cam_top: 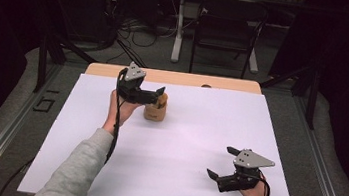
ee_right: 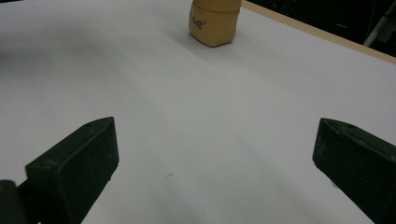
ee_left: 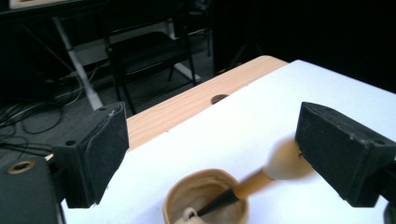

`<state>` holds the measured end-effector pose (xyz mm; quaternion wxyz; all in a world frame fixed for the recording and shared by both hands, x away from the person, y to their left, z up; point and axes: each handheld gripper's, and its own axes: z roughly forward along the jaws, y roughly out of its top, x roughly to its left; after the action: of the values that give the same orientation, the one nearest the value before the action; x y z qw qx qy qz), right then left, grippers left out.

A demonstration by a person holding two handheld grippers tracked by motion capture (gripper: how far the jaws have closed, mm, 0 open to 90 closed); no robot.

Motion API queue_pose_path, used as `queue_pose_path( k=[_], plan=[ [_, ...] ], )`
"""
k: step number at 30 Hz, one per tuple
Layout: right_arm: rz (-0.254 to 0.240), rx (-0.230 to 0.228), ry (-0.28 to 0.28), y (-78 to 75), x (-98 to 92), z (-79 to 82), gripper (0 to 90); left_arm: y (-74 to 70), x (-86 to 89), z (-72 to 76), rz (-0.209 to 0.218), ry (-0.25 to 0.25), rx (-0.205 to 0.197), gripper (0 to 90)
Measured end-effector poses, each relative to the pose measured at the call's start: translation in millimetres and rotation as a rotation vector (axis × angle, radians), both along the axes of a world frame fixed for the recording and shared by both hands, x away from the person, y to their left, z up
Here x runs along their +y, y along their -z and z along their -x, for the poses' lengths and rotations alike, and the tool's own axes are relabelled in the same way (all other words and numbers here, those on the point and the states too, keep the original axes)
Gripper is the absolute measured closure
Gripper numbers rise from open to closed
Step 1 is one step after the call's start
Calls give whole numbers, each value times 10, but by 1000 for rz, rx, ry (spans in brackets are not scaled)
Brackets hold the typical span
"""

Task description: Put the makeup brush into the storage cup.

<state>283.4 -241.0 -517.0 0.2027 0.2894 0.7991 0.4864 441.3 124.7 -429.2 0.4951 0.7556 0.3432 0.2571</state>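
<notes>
A small tan cup (cam_top: 154, 111) stands on the white sheet (cam_top: 181, 149), left of middle toward the far side. A stick with a rounded cream end (ee_left: 286, 162) leans out of the cup (ee_left: 205, 200); it is blurred, and its end lies against the right-hand jaw. My left gripper (cam_top: 159, 96) hovers just over the cup's mouth, open, jaws wide on either side of it (ee_left: 212, 126). Near the front right of the sheet my right gripper (cam_top: 220, 161) is open and holds nothing. It points at the cup (ee_right: 215, 23) from far off, with bare sheet between its jaws (ee_right: 215, 130).
The wooden table edge (cam_top: 175, 78) shows beyond the sheet, with a small hole (ee_left: 218, 99) in it. A black chair (cam_top: 229, 24) and floor cables (cam_top: 135, 28) lie behind the table. Dark curtains close both sides.
</notes>
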Motion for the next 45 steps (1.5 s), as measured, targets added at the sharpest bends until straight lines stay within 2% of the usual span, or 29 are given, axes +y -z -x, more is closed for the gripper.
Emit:
queue_pose_path(
  k=[9,12,23,38,45],
  plan=[
    [-8,-3,6,-13,-11,-4,0,-69,84,286,-12,58,-19,38],
    [-19,-5,11,-19,-20,-4,0,-82,122,363,-9,61,-23,31],
    [-43,-22,20,-56,-40,8,0,-80,232,610,-29,66,-37,25],
    [-54,-34,28,-80,-45,19,0,-48,471,929,-52,50,-21,11],
    [-57,-41,31,-93,-49,24,0,24,599,1063,-54,35,-12,8]
  ],
)
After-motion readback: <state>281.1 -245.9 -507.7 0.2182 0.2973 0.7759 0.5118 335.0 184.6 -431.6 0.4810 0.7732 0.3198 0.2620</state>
